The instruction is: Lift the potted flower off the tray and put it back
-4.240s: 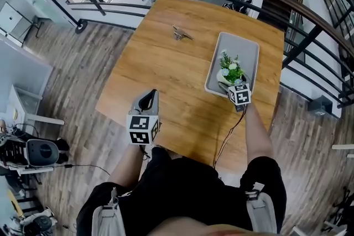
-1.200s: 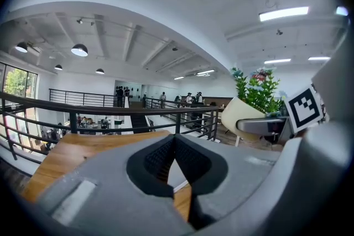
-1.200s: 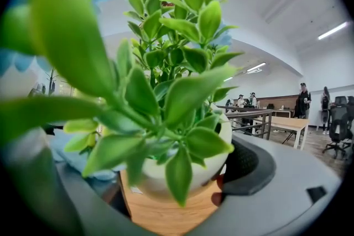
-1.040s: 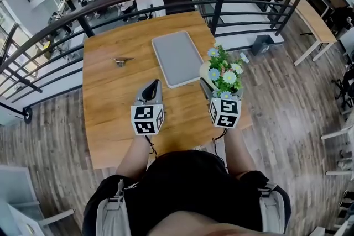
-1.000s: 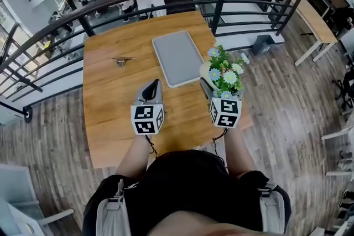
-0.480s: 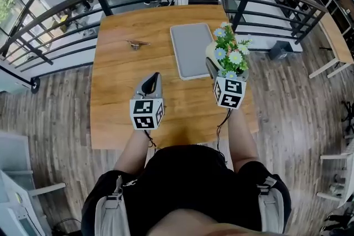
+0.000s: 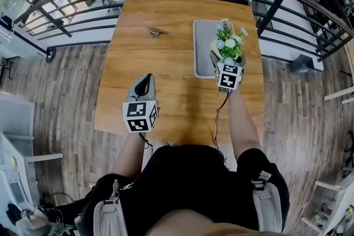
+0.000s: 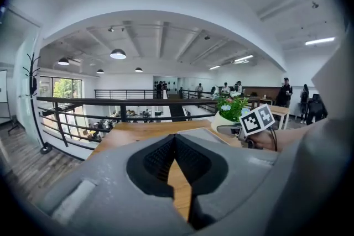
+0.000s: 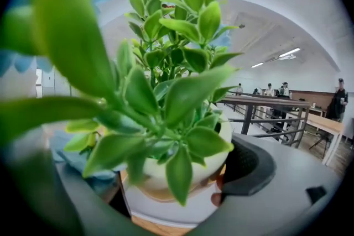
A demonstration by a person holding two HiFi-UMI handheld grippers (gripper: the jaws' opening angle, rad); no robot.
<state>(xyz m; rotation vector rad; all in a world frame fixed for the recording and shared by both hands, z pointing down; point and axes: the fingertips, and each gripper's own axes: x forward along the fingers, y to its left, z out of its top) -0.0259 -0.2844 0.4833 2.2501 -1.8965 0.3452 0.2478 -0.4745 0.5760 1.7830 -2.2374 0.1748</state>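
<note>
pot of flowers (image 7: 227,48) clamped in right tongs (image 7: 222,61) over tray's (image 7: 201,36) near edge, left tongs (image 7: 146,82) pressed together, empty; likely put-back step, wants level lowering.

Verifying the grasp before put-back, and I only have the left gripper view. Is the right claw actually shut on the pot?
Observer: Yes. The right gripper view shows the right claw clamped on the white flower pot.
Operator: Where is it relative to the tray?
Observer: Head view: over the tray's right edge, toward the near end. I can't tell whether it's touching down.
Operator: Anything else nearby?
Observer: A small metal object, left of the tray and apart from it.
</note>
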